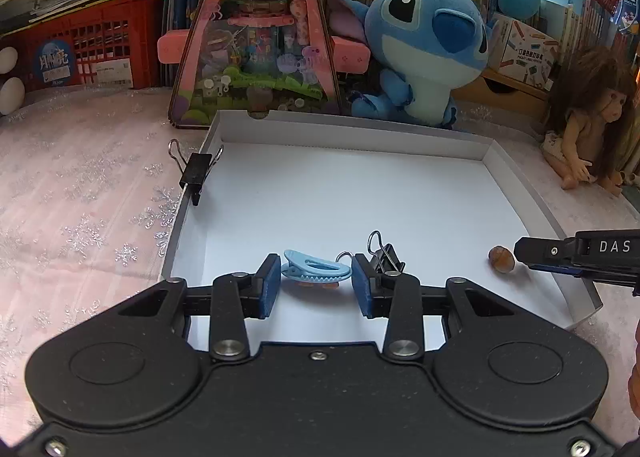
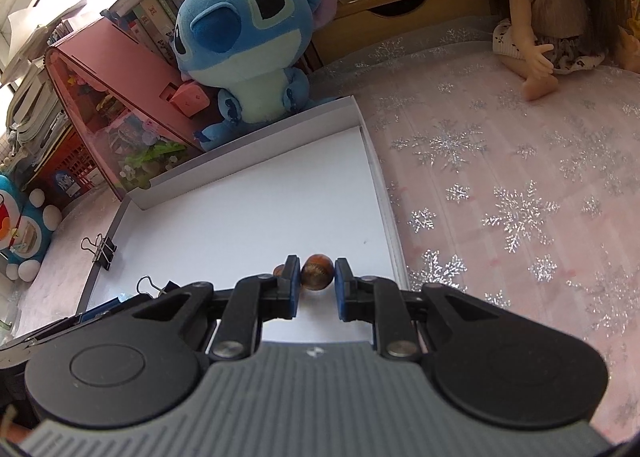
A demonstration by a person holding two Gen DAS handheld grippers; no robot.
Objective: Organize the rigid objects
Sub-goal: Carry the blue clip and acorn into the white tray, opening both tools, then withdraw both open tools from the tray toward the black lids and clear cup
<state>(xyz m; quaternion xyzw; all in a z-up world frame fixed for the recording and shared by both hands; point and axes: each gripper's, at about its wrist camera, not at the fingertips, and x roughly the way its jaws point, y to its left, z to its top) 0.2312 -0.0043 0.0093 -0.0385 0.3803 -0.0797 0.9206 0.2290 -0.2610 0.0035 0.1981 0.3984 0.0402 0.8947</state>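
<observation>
Clips and a nut lie in the shallow white tray (image 1: 516, 193) on the worktop. Near the tray's front edge, the blue plastic clip (image 1: 314, 270) looks light, stiff and slick, likely best pinched across its flat sides. It sits between the left tool's (image 1: 316, 286) blue pads, whose jaws stand partly open around it; whether they press it I cannot tell. A black binder clip (image 1: 386, 259) lies just beside it. By the tray's right edge, the right tool (image 2: 316, 284) is closed on a small brown nut (image 2: 317, 272), hard, round and apt to roll. Another binder clip (image 1: 196, 176) bites the tray's left rim.
</observation>
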